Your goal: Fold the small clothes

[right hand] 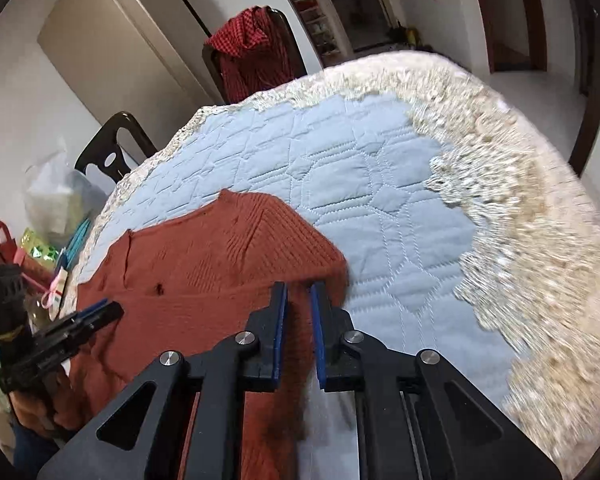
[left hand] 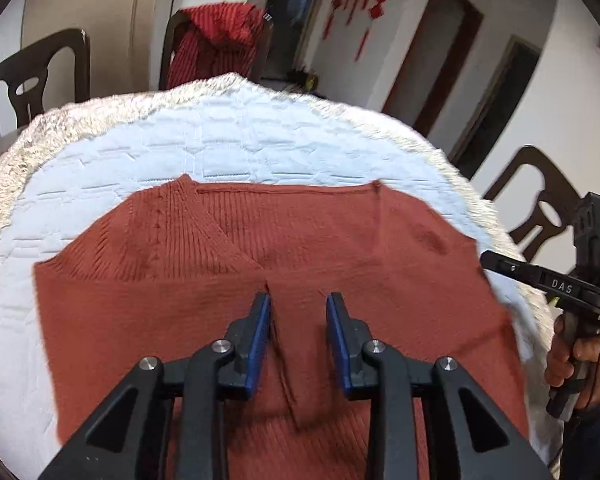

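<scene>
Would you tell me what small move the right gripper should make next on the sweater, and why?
Probably close the right gripper fully on the sweater edge: the knit lies between its pads with gaps still showing, while the left gripper stands open above the flat middle.

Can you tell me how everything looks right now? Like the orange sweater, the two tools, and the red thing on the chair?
Sweater: lying on the table, partly folded, neckline showing.
Left tool: open above the sweater, gripping nothing.
Right tool: nearly closed at the sweater's edge; a grip can't be confirmed.
Red garment: draped over a chair back.
Tablecloth: spread over the table, quilted, lace edge.
</scene>
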Demonstrator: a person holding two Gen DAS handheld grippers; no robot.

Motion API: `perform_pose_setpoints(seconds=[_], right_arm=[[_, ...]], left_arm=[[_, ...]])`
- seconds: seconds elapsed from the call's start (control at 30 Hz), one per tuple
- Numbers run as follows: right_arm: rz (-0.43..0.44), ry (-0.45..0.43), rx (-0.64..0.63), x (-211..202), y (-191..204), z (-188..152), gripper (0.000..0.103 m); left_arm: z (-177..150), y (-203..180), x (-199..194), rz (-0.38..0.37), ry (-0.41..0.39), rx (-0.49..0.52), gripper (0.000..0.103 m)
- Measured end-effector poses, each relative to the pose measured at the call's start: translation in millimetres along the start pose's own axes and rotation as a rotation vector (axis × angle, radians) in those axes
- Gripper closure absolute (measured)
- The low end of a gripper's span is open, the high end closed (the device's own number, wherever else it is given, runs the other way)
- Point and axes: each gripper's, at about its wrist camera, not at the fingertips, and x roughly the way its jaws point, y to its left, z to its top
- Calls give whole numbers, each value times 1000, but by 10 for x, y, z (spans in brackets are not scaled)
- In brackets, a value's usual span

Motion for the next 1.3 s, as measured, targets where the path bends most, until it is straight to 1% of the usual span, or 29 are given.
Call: perform_pose_setpoints(seconds=[0.1,0.13,0.2,0.23,0.27,0.3,0.37,0.43,0.5,0.53,0.6,0.63,0.7,0.77,0.83,0.9,0.97,1.03,1.1,1.13,1.17,1.27,1.3], right_arm=[[39,-5,-67,-227,144,-176,92],[40,4,-100,-286,197,-273,92],[27,46,-135,-269,210,-402,92],[13,63,-146,-222,202,-430,92],[-3,67,-163,-171,185,-467,92],[2,56,-157,-179,162,-466,92],[2,49,-126,-252,159,-444,91],[8,16,-141,-378,188,-472,90],[23,-1,-163,-462,261,-518,90],[27,-4,-167,-473,276,-531,90],[20,-5,-168,-467,278,-568,90],[18,0,-159,-431,250,-575,90],[22,22,-130,-328,194,-582,90],[23,39,-123,-252,184,-593,90],[18,37,-126,-280,211,-598,90],[15,21,-137,-350,259,-591,90],[30,-5,-140,-419,287,-562,90],[27,-27,-142,-425,296,-521,90],[7,-6,-132,-331,246,-505,90],[-8,17,-123,-256,216,-514,90],[-13,34,-121,-196,183,-531,90],[-3,23,-119,-249,173,-526,90],[-2,14,-119,-273,184,-503,90]], left_arm=[[-172,-11,-194,-7,-16,11,72],[-224,5,-192,-9,-8,6,72],[-311,59,-78,21,34,1,72],[-324,72,-71,16,18,-3,72],[-317,68,-97,20,19,-7,72],[-307,52,-144,29,20,-12,72],[-315,37,-311,27,-24,-10,72],[-354,85,-448,50,-59,-2,72],[-407,238,-559,104,-84,-14,72],[-402,335,-561,126,-83,-30,72],[-425,586,-547,160,-70,-95,73],[-445,658,-551,160,-71,-115,73],[-458,740,-547,121,-72,-128,73],[-479,744,-519,134,-61,-123,73],[-467,735,-556,134,-68,-121,73],[-421,720,-612,138,-97,-119,73],[-386,742,-652,151,-123,-114,73],[-362,816,-564,144,-100,-142,73],[-399,880,-435,150,-53,-156,73],[-418,870,-448,151,-69,-143,73],[-421,859,-467,151,-68,-139,72],[-370,848,-537,140,-87,-136,72],[-319,854,-539,150,-94,-128,72]])
